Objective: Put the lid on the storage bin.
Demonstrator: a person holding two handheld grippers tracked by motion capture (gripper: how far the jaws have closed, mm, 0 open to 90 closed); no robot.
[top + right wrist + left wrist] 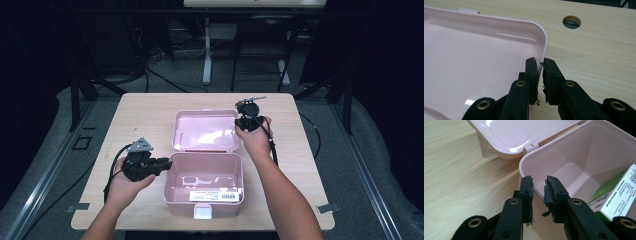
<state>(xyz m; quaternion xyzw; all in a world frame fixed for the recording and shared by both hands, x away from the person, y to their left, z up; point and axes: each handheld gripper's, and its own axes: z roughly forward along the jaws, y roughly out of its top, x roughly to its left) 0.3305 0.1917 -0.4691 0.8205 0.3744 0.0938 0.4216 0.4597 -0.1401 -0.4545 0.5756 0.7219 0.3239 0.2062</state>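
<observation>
A pink plastic box (pixel 172 196) stands open near the table's front edge, its lid (pixel 205 131) folded back flat behind it. A green and white carton (pixel 621 192) lies inside the box against its front wall. My left gripper (pixel 539 185) straddles the box's left wall (pixel 584 157), one jaw outside and one inside, pads closed on the rim. In the high view the left gripper (pixel 169 164) sits at that wall's top. My right gripper (pixel 540 65) pinches the lid's (pixel 474 62) right edge near its far corner. From above, the right gripper (pixel 243 122) is at the lid's right side.
The light wooden table (pixel 140 115) has bare room left and right of the box. A round cable hole (pixel 571 22) lies in the tabletop beyond the lid. Black frames, a white desk leg and cables stand on the floor behind the table.
</observation>
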